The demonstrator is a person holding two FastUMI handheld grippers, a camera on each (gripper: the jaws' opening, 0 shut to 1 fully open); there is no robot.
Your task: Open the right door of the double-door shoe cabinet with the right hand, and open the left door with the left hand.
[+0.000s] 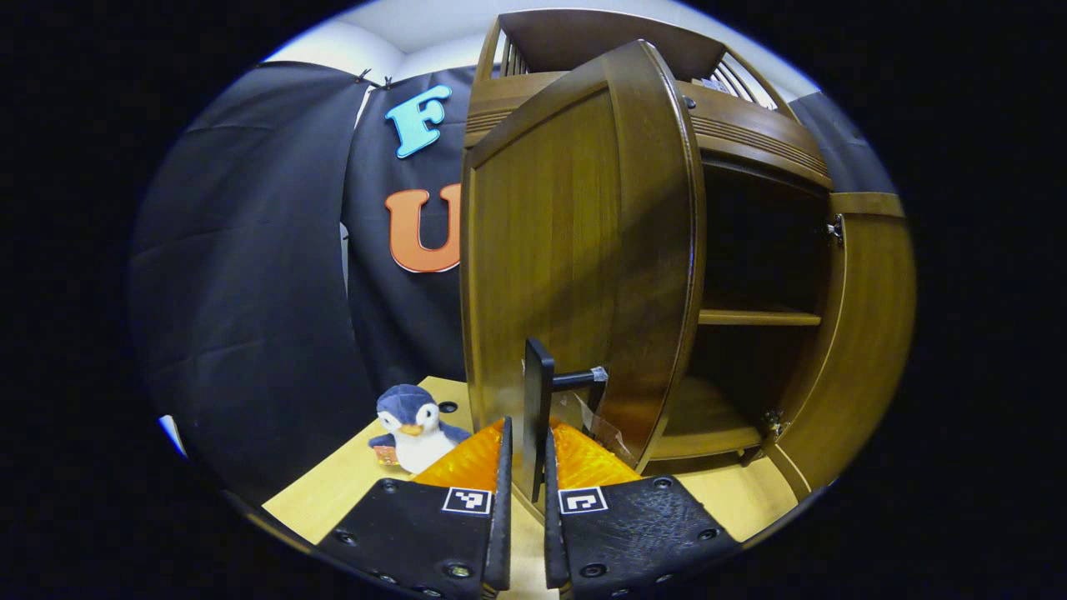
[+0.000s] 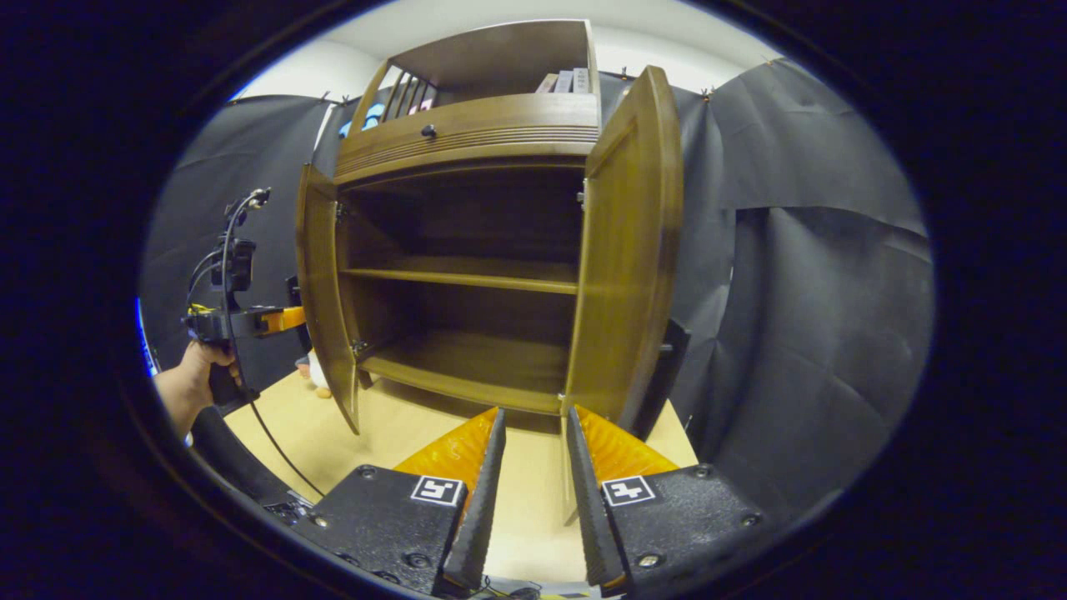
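The brown wooden shoe cabinet [image 2: 467, 125] stands with both doors swung out. In the left gripper view the left door [image 1: 550, 250] is close in front, and my left gripper [image 1: 528, 450] is shut on its black bar handle [image 1: 538, 392]. The right door [image 1: 867, 333] stands open beyond it. In the right gripper view the left door [image 2: 321, 292] is at the left, and the left gripper [image 2: 279, 320] is behind it, held by a hand [image 2: 187, 392]. My right gripper [image 2: 533, 450] is open and holds nothing, just below the right door [image 2: 625, 250]. That door's black handle [image 2: 671, 350] is on its far side.
Inside the cabinet a middle shelf [image 2: 467, 279] and a bottom board [image 2: 467, 367] are bare. A blue and white penguin plush [image 1: 413, 429] sits on the light wooden table [image 1: 333, 492] left of the cabinet. Black cloth hangs on both sides.
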